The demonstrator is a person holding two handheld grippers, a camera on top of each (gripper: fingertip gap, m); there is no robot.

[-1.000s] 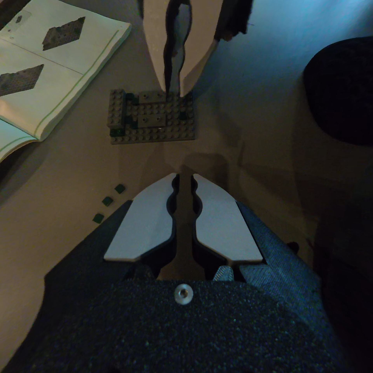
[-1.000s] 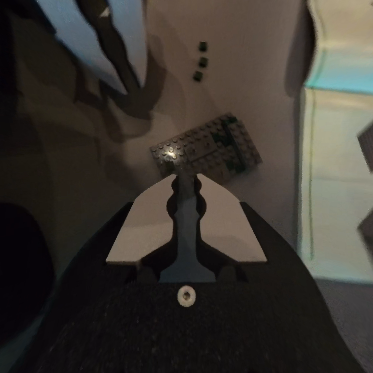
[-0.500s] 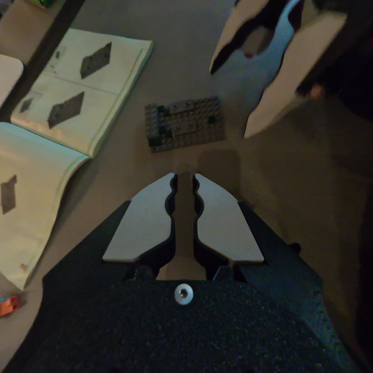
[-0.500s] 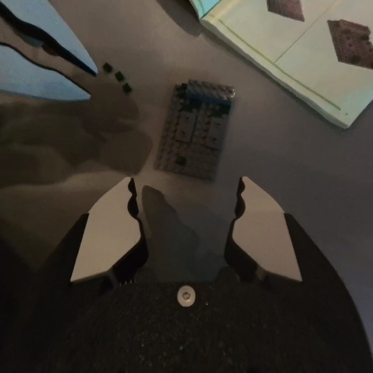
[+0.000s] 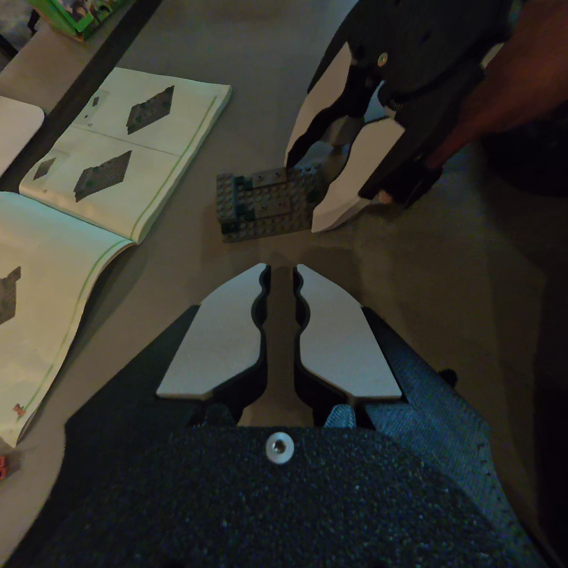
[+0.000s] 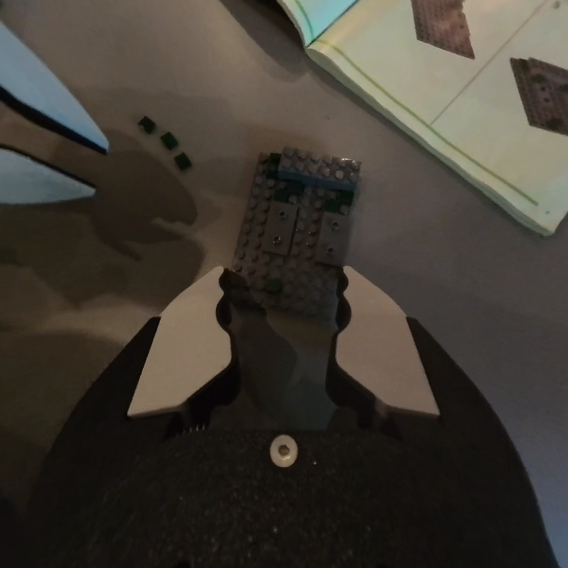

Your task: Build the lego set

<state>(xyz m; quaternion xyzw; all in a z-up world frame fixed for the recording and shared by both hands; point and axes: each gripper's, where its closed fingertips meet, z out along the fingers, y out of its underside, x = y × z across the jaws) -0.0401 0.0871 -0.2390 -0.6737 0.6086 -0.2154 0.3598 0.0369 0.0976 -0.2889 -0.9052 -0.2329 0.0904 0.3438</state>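
Right hand-held gripper (image 6: 282,273): fingers straddling the near end of the grey lego plate (image 6: 295,227); whether clenched, cannot tell.
Left hand-held gripper (image 5: 281,269): nearly closed, grasping nothing, plate ahead.

Grey studded base plate (image 6: 276,246), rectangular, lying flat on the table. One short end carries a raised grey brick row (image 6: 319,170) across most of its width, with dark green pieces (image 6: 289,192) just inside it. Two smooth grey tiles (image 6: 278,229) lie side by side along the middle. A single dark green stud (image 6: 274,284) sits near the opposite short end. Three small dark green square pieces (image 6: 167,141) lie loose in a diagonal row on the table, near the plate's raised end, apart from it.
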